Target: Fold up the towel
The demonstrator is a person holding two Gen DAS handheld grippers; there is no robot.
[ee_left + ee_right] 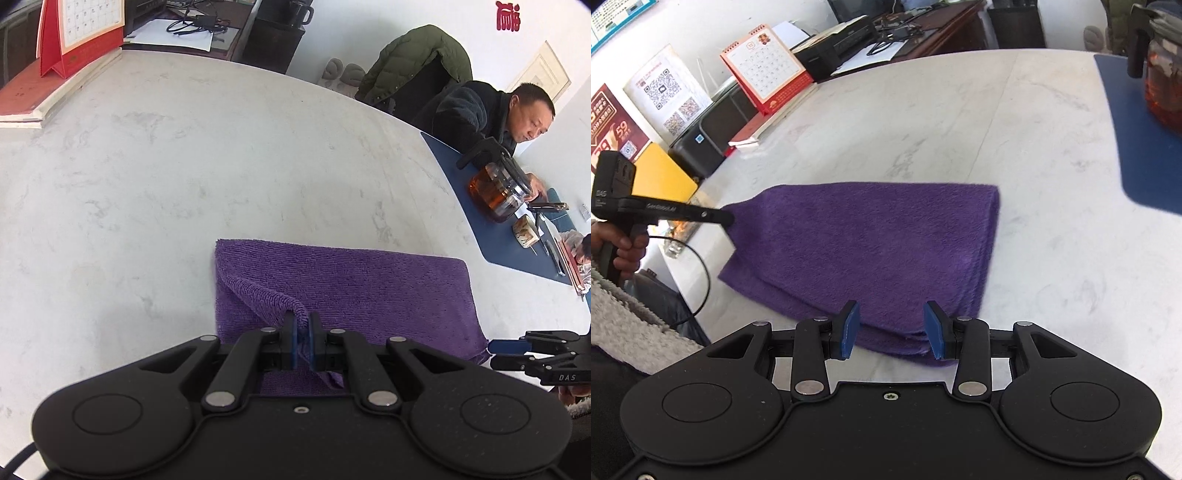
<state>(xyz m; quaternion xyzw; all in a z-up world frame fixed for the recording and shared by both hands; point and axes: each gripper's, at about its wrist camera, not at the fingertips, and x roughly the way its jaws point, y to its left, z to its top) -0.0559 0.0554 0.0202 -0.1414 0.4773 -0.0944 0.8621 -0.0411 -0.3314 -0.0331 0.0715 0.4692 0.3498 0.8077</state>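
A purple towel (351,284) (871,243) lies folded in layers on the white marble table (184,166). My left gripper (303,332) is shut on the towel's near left corner and holds it pulled up off the layers below. In the right wrist view the left gripper (726,218) shows at the left with that corner drawn to a point. My right gripper (892,328) stands open over the towel's near right edge. The cloth lies between its blue pads (849,330) without being pressed. The right gripper (495,349) also shows by the towel's right corner.
A blue mat (498,221) (1137,129) on the right carries a glass teapot (498,188) and a cup (526,232). A person (476,110) sits behind it. A red desk calendar (764,66) on books and a printer (713,125) line the table's left side.
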